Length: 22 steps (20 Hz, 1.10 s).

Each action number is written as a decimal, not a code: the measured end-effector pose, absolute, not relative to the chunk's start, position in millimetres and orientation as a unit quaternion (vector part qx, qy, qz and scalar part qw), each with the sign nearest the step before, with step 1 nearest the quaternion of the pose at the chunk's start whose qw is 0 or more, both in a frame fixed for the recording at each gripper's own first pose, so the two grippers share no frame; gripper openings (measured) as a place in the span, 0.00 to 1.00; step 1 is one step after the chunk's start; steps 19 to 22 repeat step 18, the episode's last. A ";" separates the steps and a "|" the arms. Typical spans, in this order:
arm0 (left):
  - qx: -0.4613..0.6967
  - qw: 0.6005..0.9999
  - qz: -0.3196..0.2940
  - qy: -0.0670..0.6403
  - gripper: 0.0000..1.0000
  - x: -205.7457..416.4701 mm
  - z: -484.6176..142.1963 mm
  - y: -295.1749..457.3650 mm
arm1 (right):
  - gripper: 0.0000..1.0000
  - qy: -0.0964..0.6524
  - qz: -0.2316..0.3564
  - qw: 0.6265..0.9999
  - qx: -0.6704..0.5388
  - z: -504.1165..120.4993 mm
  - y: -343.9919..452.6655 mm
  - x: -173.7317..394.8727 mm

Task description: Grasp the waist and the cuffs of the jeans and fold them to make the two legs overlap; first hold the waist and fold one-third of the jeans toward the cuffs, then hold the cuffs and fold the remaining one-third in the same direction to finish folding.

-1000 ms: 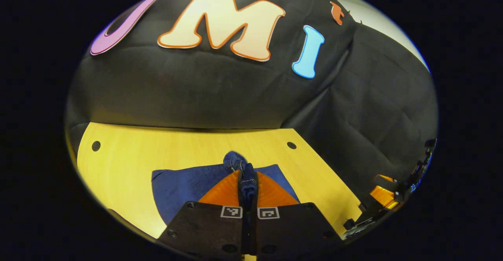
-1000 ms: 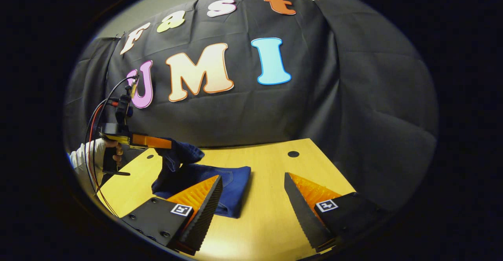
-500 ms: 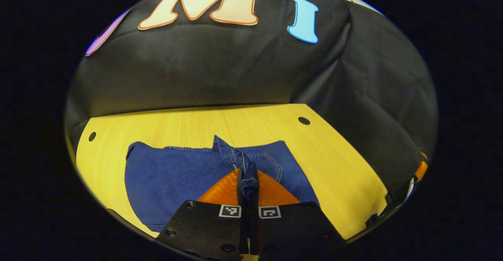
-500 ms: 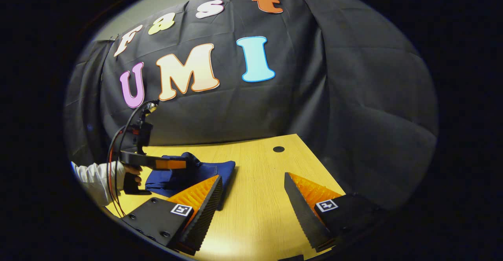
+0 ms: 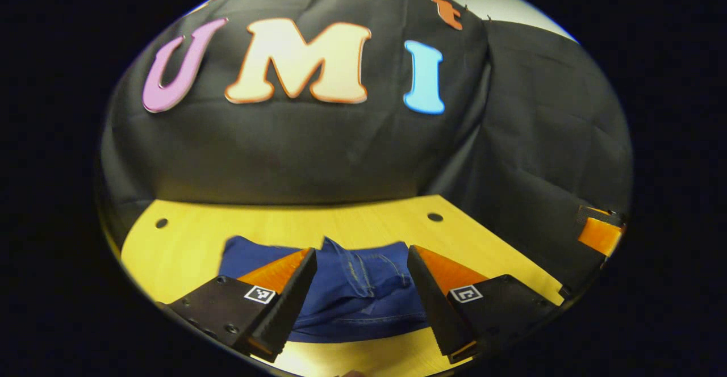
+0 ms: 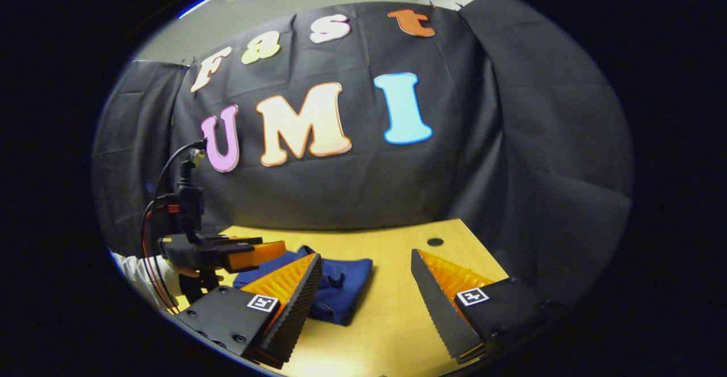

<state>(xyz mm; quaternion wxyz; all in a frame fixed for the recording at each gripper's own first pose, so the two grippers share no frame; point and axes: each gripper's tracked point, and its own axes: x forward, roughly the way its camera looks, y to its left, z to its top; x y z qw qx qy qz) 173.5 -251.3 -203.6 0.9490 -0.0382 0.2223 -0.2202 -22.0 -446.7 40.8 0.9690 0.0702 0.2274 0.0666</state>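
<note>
The wooden table (image 5: 187, 235) takes up the floor of the booth, pale yellow, with two small round holes (image 5: 435, 217) near its far edge in the left gripper view. On it lie the jeans (image 5: 363, 292), one folded blue bundle, flat on the wood with seams and a pocket edge showing on top; in the right gripper view the same jeans (image 6: 346, 286) sit left of centre, partly hidden behind that gripper's near finger. The left gripper (image 5: 361, 303) hangs just above the bundle with its two fingers spread wide on either side, holding nothing. The right gripper (image 6: 366, 303) is likewise wide apart and empty, over bare table beside the jeans. From the right gripper view, the left gripper (image 6: 267, 250) stands at the far left, cables looping from it, a white sleeve (image 6: 136, 269) behind.
</note>
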 end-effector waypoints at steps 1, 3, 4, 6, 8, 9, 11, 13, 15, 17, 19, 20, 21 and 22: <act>-0.036 0.957 -0.203 0.203 0.95 170.3 -187.0 -233.2 | 0.97 0.206 0.069 0.973 0.073 55.7 -433.6 -17.8; -0.028 0.970 -0.175 0.167 0.94 162.1 -155.0 -198.3 | 0.97 0.159 0.066 0.982 0.080 89.0 -410.7 -9.8; -0.022 0.974 -0.163 0.153 0.94 156.7 -141.3 -182.6 | 0.98 0.137 0.069 0.985 0.085 105.8 -398.4 -8.0; -0.017 0.981 -0.143 0.131 0.94 146.8 -117.9 -154.2 | 0.97 0.104 0.072 0.988 0.088 128.2 -374.7 -10.0; -0.021 0.984 -0.139 0.113 0.94 132.5 -97.1 -133.7 | 0.97 0.092 0.072 0.989 0.088 137.0 -353.7 -16.1; -0.025 0.985 -0.138 0.104 0.94 126.9 -89.0 -123.5 | 0.97 0.092 0.074 0.989 0.086 142.3 -346.3 -20.3; -0.034 0.984 -0.141 0.101 0.94 116.8 -80.1 -110.5 | 0.97 0.086 0.078 0.990 0.082 154.4 -329.0 -33.8; -0.034 0.985 -0.137 0.096 0.94 111.5 -73.0 -96.4 | 0.94 0.063 0.079 0.992 0.077 169.7 -317.0 -41.4; -0.028 0.987 -0.132 0.087 0.94 104.0 -66.7 -83.0 | 0.97 0.055 0.078 0.993 0.071 175.4 -308.6 -49.2; -0.023 0.987 -0.133 0.085 0.94 98.5 -63.0 -76.1 | 0.97 0.053 0.079 0.993 0.073 180.2 -300.2 -56.4; -0.020 0.987 -0.132 0.085 0.94 94.3 -61.3 -72.1 | 0.97 0.051 0.078 0.993 0.077 183.8 -297.4 -59.6; -0.020 0.987 -0.132 0.085 0.94 94.3 -61.3 -72.1 | 0.97 0.051 0.078 0.993 0.077 183.8 -297.4 -59.6; -0.020 0.987 -0.132 0.085 0.94 94.3 -61.3 -72.1 | 0.97 0.051 0.078 0.993 0.077 183.8 -297.4 -59.6; -0.020 0.987 -0.132 0.085 0.94 94.3 -61.3 -72.1 | 0.97 0.051 0.078 0.993 0.077 183.8 -297.4 -59.6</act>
